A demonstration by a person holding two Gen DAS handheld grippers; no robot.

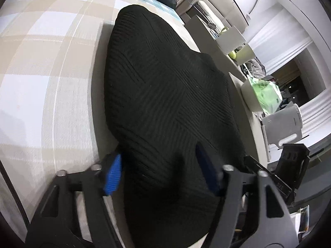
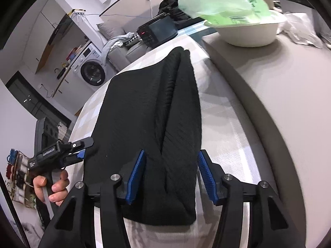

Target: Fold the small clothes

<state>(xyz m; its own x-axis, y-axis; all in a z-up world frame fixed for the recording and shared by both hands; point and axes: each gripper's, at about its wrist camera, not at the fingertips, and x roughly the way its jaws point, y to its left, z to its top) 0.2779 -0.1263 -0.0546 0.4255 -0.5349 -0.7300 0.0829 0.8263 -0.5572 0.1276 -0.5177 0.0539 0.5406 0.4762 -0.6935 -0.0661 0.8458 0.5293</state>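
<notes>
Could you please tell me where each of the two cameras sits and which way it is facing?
Left wrist: on the left gripper, looking down along its blue pads over the black knitted garment on the checked cloth; no hand shows.
Right wrist: on the right gripper, facing the garment's near edge, a white bowl beyond; the person's left hand shows.
Shared: garment, cloth, green bag.

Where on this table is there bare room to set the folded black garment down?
Bare checked cloth lies left of the garment, and more between it and the table edge. The far end is crowded: white bowl, green bag, black device.
</notes>
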